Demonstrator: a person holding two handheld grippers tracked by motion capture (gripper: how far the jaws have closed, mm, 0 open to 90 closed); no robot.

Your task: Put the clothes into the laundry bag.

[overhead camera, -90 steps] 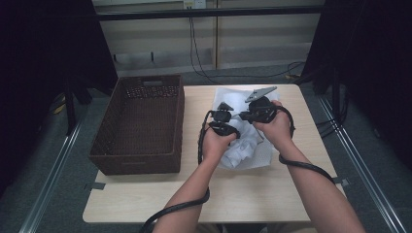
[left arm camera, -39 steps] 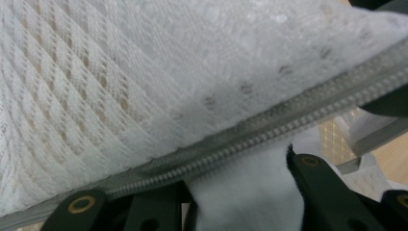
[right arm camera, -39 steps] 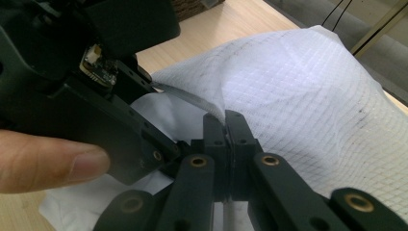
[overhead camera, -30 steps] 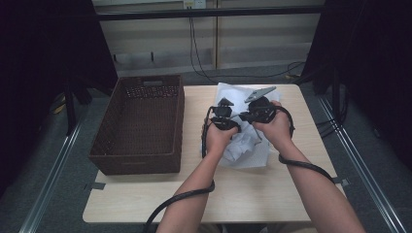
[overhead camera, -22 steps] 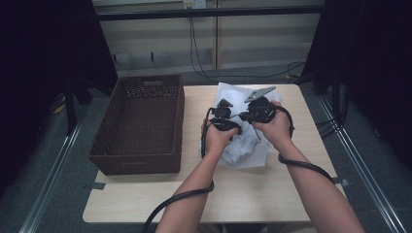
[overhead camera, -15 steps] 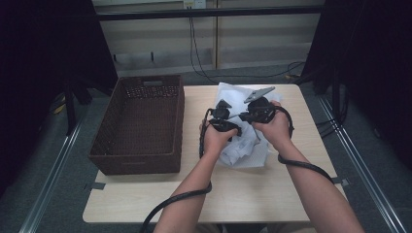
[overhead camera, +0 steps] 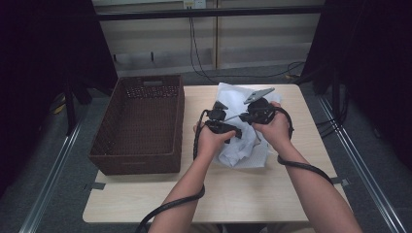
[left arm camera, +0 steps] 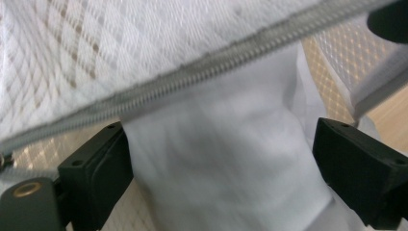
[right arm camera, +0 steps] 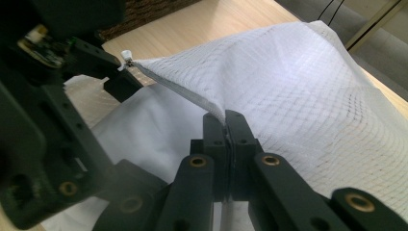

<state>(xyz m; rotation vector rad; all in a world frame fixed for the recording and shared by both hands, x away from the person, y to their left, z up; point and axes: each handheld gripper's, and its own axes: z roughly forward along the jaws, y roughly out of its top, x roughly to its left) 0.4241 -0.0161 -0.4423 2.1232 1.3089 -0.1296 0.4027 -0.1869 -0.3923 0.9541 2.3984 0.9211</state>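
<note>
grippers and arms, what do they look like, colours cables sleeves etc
Both are black handheld tools. The right gripper has two flat black jaws on linkage bars with brass-coloured pivot rivets, and a grey three-cornered plate on top. The left gripper has blocky black jaws with a brass-ringed hole. A thick black cable trails from each. The forearms are bare, no sleeves visible.

High view looks forward and down over the table (overhead camera: 291,194); both gripper views sit right up against the white mesh bag (right arm camera: 308,82), which all three views share.
</note>
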